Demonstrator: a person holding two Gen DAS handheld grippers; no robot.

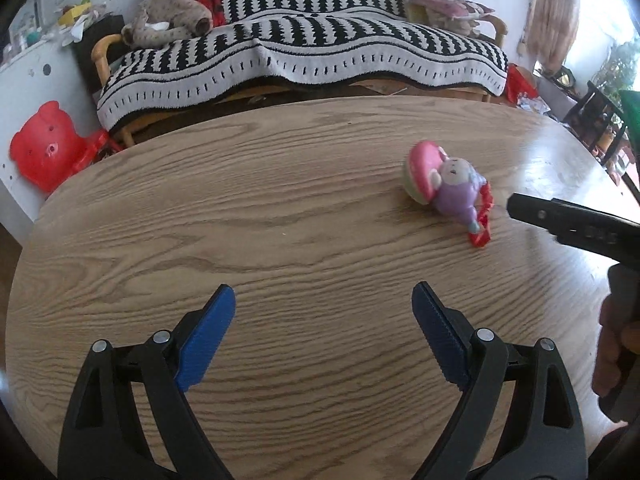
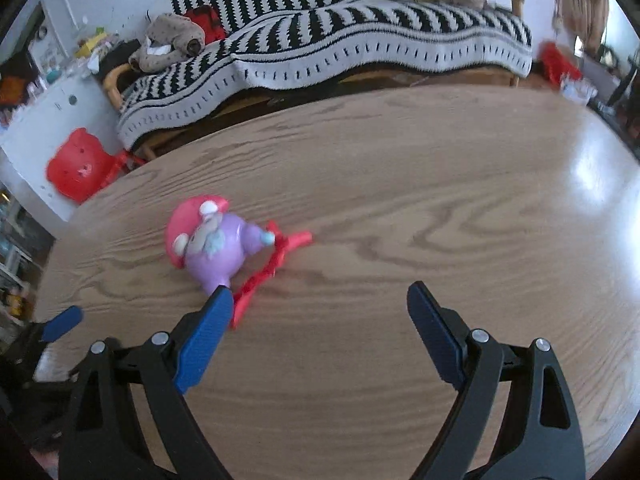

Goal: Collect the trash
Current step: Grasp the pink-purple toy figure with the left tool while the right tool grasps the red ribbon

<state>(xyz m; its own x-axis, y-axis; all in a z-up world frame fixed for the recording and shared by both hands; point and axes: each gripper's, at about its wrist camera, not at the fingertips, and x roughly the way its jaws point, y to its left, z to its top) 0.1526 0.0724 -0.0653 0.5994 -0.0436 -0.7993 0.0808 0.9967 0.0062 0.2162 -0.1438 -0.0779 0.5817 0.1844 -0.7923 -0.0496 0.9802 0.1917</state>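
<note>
A small plastic toy [image 1: 444,188] with a purple body, a pink cap and a red strap lies on the round wooden table [image 1: 280,208]. My left gripper [image 1: 323,300] hovers open over bare wood, the toy ahead and to its right. In the right wrist view the same toy [image 2: 212,244] lies just beyond the left fingertip of my right gripper [image 2: 320,300], which stands open with nothing between its fingers. The right gripper's black body and the hand holding it enter the left wrist view at the right edge. A blue fingertip [image 2: 62,322] of the left gripper peeks in at the lower left of the right wrist view.
Behind the table stands a sofa [image 1: 304,44] under a black-and-white striped blanket, with a soft toy [image 1: 168,20] and cushions on it. A red bear-shaped plastic stool [image 1: 44,148] lies by the white wall at left. Clutter sits at the far right [image 1: 532,100].
</note>
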